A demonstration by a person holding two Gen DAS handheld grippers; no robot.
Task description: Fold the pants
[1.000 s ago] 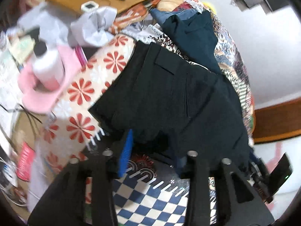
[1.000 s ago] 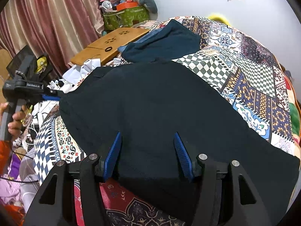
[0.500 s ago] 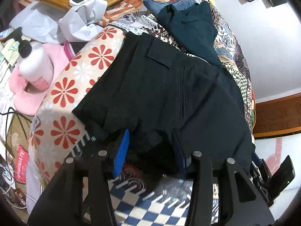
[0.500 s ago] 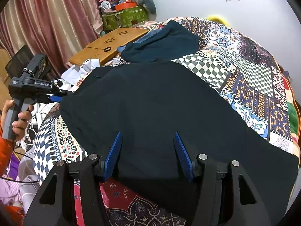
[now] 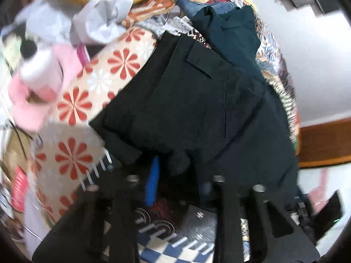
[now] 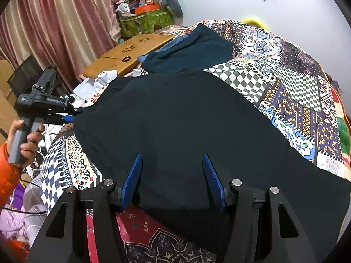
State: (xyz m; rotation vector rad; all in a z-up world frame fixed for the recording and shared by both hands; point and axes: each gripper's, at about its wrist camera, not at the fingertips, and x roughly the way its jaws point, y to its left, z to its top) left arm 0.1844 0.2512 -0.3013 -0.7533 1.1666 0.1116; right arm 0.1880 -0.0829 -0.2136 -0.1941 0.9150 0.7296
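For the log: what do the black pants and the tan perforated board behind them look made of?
Black pants: woven matte cloth, likely a suiting blend; it drapes in soft folds, shows no sheen and has a sewn pocket flap. Tan perforated board: probably wood or bamboo with a smooth satin finish, judging by its flat rigid surface and cut-out flower holes.

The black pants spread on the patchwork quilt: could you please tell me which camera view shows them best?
The right wrist view: the black pants appear sharp and nearly whole, spread across the patchwork quilt. The left wrist view is motion-blurred and shows only the waist end, with a pocket flap, near the left claw.
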